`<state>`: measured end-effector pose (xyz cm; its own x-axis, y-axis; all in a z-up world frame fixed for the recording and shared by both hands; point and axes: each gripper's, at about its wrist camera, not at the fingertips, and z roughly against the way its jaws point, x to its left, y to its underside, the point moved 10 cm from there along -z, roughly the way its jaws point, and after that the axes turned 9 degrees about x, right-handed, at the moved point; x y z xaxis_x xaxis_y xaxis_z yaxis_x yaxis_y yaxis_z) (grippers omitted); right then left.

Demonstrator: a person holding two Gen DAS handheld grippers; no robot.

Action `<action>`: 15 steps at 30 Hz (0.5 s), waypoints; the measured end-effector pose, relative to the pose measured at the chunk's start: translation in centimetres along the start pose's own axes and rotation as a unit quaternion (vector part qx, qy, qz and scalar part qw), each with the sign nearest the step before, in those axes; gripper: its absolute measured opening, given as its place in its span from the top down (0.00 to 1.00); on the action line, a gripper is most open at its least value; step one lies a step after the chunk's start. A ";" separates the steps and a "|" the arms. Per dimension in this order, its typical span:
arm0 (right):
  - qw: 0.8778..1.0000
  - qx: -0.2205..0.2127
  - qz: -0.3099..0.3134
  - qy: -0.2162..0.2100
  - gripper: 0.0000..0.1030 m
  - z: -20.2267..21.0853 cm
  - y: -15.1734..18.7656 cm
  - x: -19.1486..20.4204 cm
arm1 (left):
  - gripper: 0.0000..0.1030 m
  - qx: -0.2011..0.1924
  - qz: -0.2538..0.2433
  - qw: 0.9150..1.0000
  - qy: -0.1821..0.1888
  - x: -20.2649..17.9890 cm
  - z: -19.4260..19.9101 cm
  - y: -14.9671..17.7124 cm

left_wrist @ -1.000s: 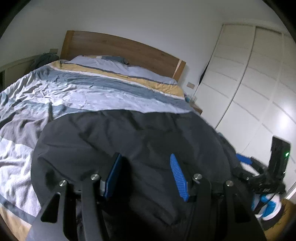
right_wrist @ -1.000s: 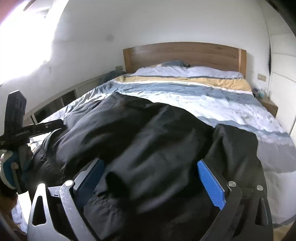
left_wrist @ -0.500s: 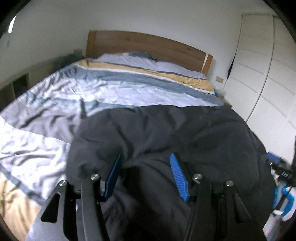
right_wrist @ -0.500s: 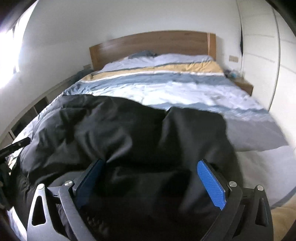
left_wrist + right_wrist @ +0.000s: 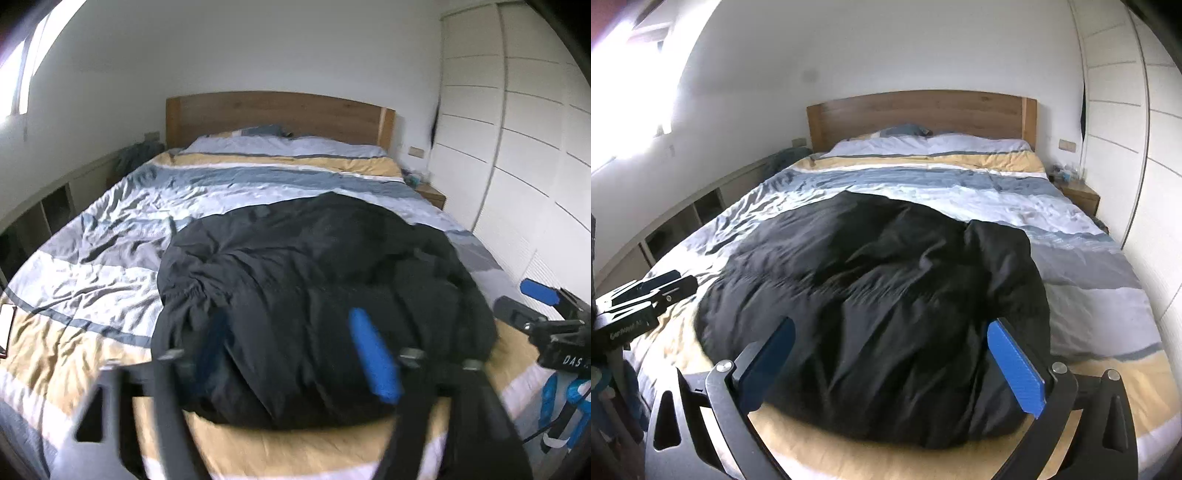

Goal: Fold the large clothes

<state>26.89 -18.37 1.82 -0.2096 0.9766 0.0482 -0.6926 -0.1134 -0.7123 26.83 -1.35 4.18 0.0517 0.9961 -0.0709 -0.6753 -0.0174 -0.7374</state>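
The black garment (image 5: 871, 295) lies bunched at lower centre on the bed (image 5: 1089, 295): soft, bulky, slippery. Left gripper (image 5: 295, 354) is opening, empty; right gripper (image 5: 890, 365) spread, empty. Grasp its near hem corners.

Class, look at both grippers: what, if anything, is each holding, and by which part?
Nothing is held. The left gripper is opening and the right gripper is open; the black garment lies loose on the bed.

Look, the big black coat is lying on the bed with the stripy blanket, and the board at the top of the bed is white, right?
Almost. The black coat does lie on the bed's stripy blanket, but the headboard is brown wood, not white. It is the wall behind it and the wardrobe doors that are white. The right wrist view shows it plainly.
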 end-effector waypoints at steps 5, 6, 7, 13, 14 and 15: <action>1.000 -0.007 -0.004 0.002 0.01 4.2 2.2 1.9 | 0.24 -0.017 -0.021 1.000 -0.010 -2.6 5.2 1.5; 1.000 -0.009 -0.004 0.003 0.01 4.6 2.4 2.1 | 0.24 -0.022 -0.026 0.999 -0.015 -3.0 6.3 1.7; 1.000 -0.011 -0.003 0.005 0.01 5.4 2.8 2.5 | 0.24 -0.026 -0.029 0.999 -0.018 -3.3 7.2 2.0; 1.000 -0.023 0.007 0.017 0.01 8.9 4.3 3.8 | 0.23 -0.037 -0.040 0.998 -0.032 -4.1 11.0 3.2; 0.999 -0.026 0.006 0.019 0.01 9.6 4.6 3.9 | 0.23 -0.040 -0.042 0.998 -0.035 -4.2 11.7 3.4; 0.999 -0.028 0.005 0.020 0.01 9.9 4.8 4.0 | 0.23 -0.043 -0.043 0.998 -0.035 -4.3 12.1 3.6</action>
<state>15.93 -16.86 5.55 -0.1885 0.9820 0.0140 -0.6503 -0.1141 -0.7511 15.27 -4.64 10.00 0.0538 0.9977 0.0404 -0.6053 0.0648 -0.7934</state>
